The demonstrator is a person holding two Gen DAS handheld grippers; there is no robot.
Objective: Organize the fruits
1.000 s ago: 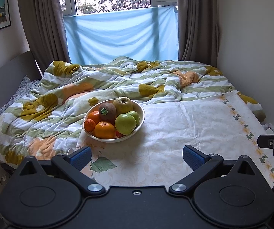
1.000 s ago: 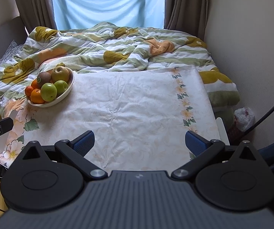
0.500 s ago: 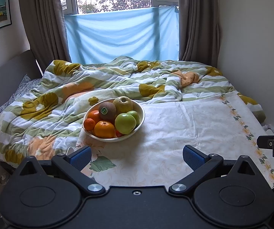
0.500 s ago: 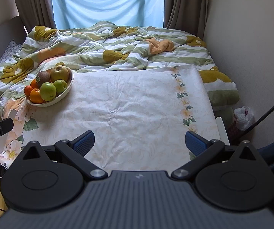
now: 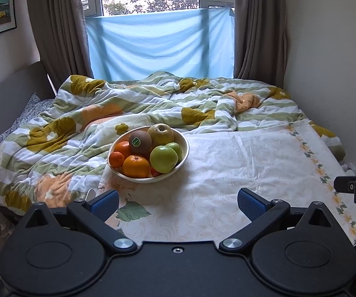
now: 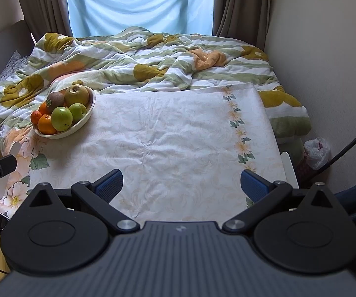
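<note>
A cream bowl (image 5: 183, 156) piled with fruit sits at the far left of a white floral tablecloth (image 5: 239, 173). In it lie a kiwi with a sticker (image 5: 140, 143), a yellow-brown pear (image 5: 161, 134), green apples (image 5: 163, 159) and oranges (image 5: 135, 166). The bowl also shows in the right wrist view (image 6: 90, 112). My left gripper (image 5: 176, 201) is open and empty, short of the bowl. My right gripper (image 6: 180, 185) is open and empty over the cloth, well right of the bowl.
A rumpled striped floral blanket (image 5: 103, 113) covers the bed behind and left of the cloth. A wall (image 6: 326, 49) runs close along the right. A plastic bag (image 6: 317, 151) lies on the floor at the right. Curtains and a window stand at the back.
Both grippers have drifted slightly; the view of the bowl has barely shifted. Nothing was taken hold of or let go.
</note>
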